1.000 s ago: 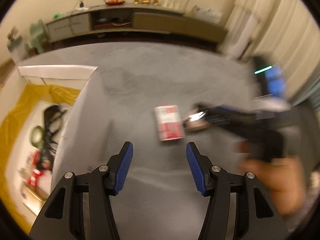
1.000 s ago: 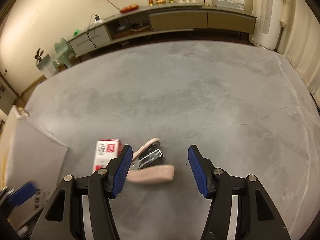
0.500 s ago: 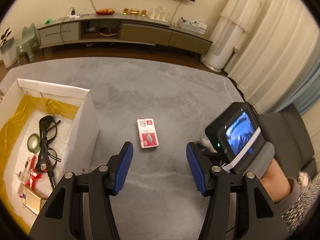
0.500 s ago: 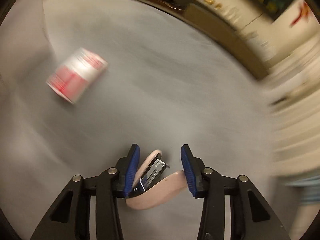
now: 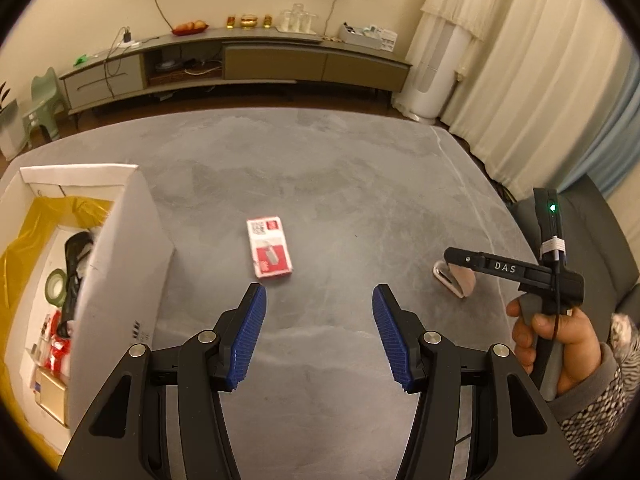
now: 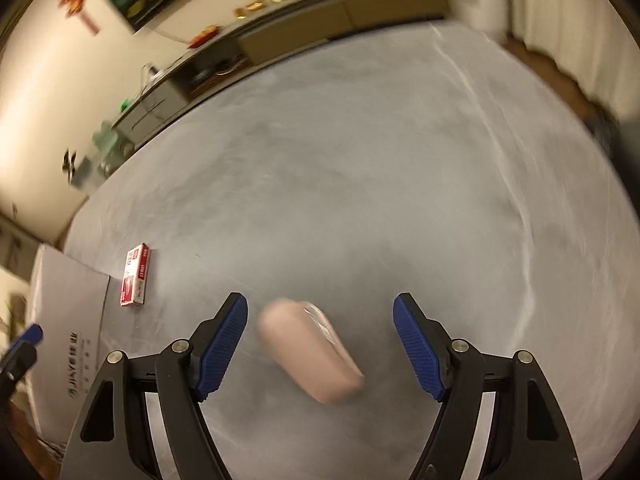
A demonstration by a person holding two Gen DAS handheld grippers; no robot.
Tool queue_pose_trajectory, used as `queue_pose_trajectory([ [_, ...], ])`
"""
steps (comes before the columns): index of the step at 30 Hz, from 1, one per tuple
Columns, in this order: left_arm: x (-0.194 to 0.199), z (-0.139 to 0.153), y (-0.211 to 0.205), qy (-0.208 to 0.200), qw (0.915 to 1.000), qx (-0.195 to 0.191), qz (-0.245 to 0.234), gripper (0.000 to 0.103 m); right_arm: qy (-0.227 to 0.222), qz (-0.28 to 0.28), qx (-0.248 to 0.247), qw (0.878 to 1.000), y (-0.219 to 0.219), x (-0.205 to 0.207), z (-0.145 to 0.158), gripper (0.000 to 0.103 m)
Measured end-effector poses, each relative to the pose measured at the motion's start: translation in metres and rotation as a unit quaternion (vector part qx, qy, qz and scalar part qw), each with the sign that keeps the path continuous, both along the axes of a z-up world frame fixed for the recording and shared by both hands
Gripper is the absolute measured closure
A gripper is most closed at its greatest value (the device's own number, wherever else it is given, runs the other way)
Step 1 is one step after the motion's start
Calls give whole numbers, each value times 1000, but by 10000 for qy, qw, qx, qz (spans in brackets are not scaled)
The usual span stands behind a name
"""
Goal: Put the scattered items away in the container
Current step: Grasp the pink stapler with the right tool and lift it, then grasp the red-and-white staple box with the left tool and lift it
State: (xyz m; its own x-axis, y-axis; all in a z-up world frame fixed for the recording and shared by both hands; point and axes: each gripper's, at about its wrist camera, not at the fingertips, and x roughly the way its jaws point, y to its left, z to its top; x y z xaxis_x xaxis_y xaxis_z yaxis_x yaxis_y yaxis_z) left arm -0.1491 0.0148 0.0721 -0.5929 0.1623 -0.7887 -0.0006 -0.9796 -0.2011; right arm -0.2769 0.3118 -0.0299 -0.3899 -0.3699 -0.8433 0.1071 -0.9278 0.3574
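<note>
A pink stapler (image 6: 310, 356) shows blurred between the wide-apart fingers of my open right gripper (image 6: 320, 308), touching neither. In the left wrist view the stapler (image 5: 456, 278) sits just under the right gripper (image 5: 450, 256), which a hand holds; whether it rests on the carpet I cannot tell. A red and white staple box (image 5: 269, 247) lies flat on the grey carpet ahead of my open, empty left gripper (image 5: 318, 296). The white cardboard container (image 5: 120, 264) with yellow lining stands at the left, holding glasses, a green tape roll and small packs.
A long TV console (image 5: 240, 60) runs along the back wall. A white tower unit (image 5: 440, 76) and curtains stand at the right, with a dark sofa (image 5: 592, 216) at the carpet's right edge. The staple box (image 6: 136, 280) lies close to the container wall (image 6: 68, 340).
My right gripper, half shut around the gaping stapler half a second ago, has opened wide; the stapler now looks closed and loose between the fingers. The left gripper has stayed open.
</note>
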Motion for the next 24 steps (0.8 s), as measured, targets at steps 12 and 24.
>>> queue_pose_trajectory([
  [12, -1, -25, 7, -111, 9997, -198, -18, 45, 390, 918, 836, 9915, -27, 29, 13, 33],
  [24, -60, -73, -18, -269, 9975, -278, 593, 44, 186, 1320, 1229, 9834, -58, 36, 15, 73],
])
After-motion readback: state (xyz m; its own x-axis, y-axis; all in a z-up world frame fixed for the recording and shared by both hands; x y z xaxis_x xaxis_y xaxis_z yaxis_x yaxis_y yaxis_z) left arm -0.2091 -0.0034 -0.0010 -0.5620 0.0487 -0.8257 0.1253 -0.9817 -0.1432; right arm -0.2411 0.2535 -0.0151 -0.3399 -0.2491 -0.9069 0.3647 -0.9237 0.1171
